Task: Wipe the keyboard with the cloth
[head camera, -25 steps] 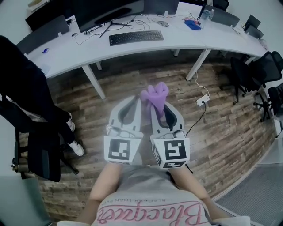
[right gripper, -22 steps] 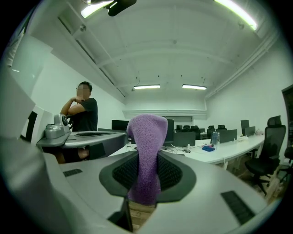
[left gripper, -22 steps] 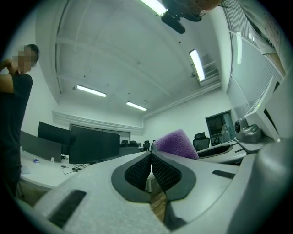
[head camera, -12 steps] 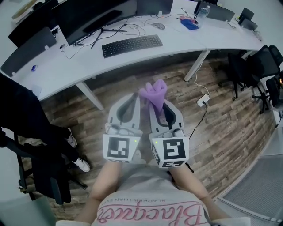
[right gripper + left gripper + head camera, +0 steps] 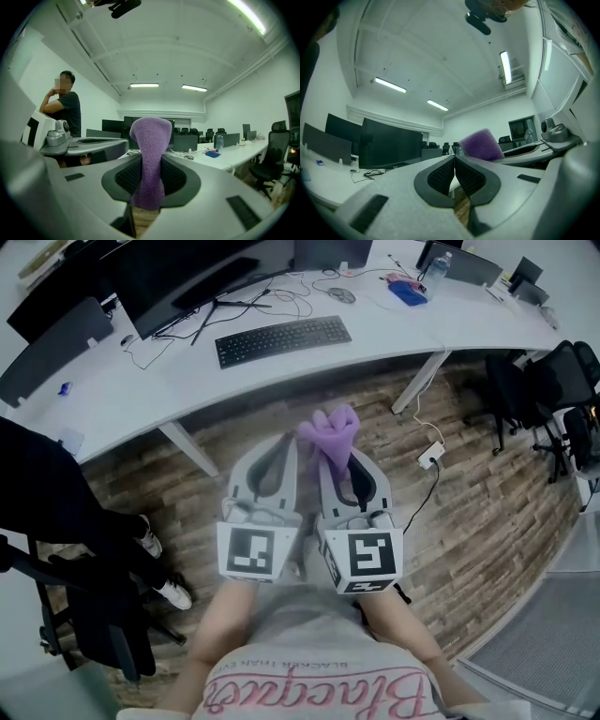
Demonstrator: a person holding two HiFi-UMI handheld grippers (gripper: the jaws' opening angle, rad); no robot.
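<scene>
Presently: one purple cloth (image 5: 149,154), clamped upright in our right tongs (image 5: 337,461), above the wooden floor (image 5: 469,512). Our left tongs (image 5: 454,164), just beside, are closed on nothing (tips meeting). One black keyboard (image 5: 283,340) lies on the white worktop (image 5: 403,324), well apart from us.

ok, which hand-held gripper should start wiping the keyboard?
Right: the right hand-held gripper is shut on the cloth, while the left hand-held gripper is shut, empty. Both are short of the keyboard.
</scene>
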